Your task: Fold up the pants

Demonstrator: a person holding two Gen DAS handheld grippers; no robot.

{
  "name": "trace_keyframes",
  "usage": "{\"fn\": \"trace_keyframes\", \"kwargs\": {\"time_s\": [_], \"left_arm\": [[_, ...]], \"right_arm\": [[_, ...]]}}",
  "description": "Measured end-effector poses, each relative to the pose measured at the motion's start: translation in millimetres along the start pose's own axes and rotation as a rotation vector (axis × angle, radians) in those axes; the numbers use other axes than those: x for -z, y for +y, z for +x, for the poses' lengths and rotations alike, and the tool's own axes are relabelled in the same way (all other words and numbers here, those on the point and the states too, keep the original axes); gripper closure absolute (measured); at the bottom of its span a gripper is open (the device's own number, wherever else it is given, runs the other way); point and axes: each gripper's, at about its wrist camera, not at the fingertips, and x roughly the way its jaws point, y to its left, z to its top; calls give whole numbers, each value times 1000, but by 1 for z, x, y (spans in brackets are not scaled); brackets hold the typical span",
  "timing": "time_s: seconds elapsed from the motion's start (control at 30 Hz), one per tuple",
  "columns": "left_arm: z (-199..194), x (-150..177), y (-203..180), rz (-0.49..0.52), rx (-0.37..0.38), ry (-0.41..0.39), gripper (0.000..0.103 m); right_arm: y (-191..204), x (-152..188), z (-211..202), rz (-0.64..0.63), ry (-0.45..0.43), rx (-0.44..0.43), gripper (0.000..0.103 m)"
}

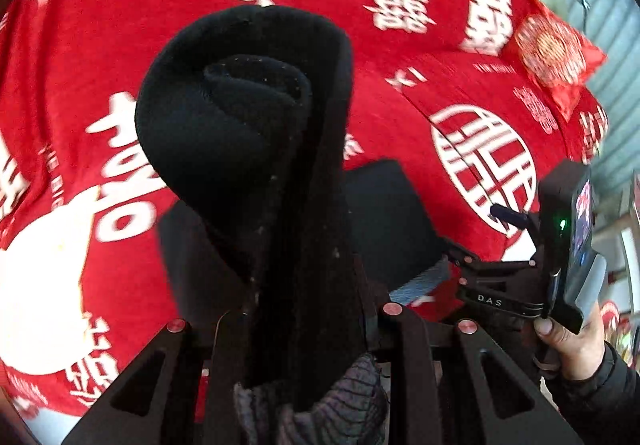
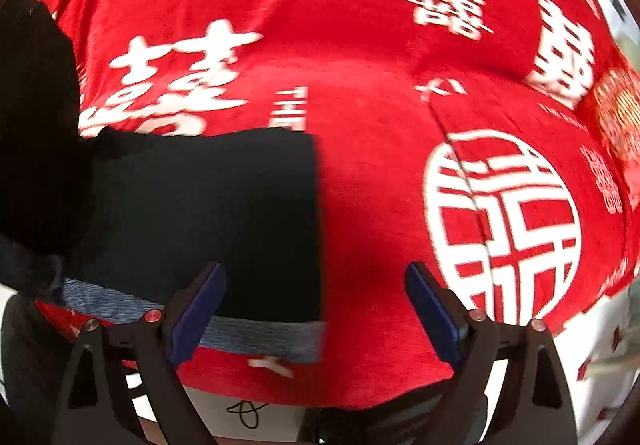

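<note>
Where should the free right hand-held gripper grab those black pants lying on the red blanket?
Probably the grey waistband on the near edge of the black pants. It lies as a flat band on the red blanket, directly under the wide-open right hand-held gripper, so coming down from above and nipping that edge looks easiest.

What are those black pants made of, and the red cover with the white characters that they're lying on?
The black pants look like thick, soft knit, perhaps fleece-lined: matte, with lint specks and a plump rolled edge where the left gripper pinches them. Their waistband looks like grey heathered elastic knit. The red cover seems a short-pile, plush-like fabric with a dull finish; motion blur leaves that uncertain.
</note>
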Motion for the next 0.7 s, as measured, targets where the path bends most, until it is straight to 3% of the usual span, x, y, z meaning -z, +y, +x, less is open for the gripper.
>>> {"fn": "trace_keyframes", "kwargs": {"time_s": [0.1, 0.27, 0.3, 0.33, 0.4, 0.53, 0.7], "left_arm": [[38, -9, -30, 25, 10, 61, 77], [116, -8, -58, 20, -42, 172, 75], [121, -6, -64, 24, -46, 164, 65], [122, -6, -69, 28, -38, 150, 43], [117, -5, -82, 15, 16, 119, 18], [110, -1, -99, 60, 21, 114, 15], [75, 6, -74, -78, 212, 95, 15]], "right_arm": [[-24, 6, 0, 46, -1, 6, 10], [-50, 17, 5, 89, 10, 4, 10], [-54, 19, 5, 97, 9, 4, 10], [-58, 20, 6, 102, 9, 5, 10], [-65, 22, 8, 114, 15, 2, 10], [-78, 23, 11, 123, 26, 36, 9], [-94, 21, 2, 153, 15, 34, 8]]}}
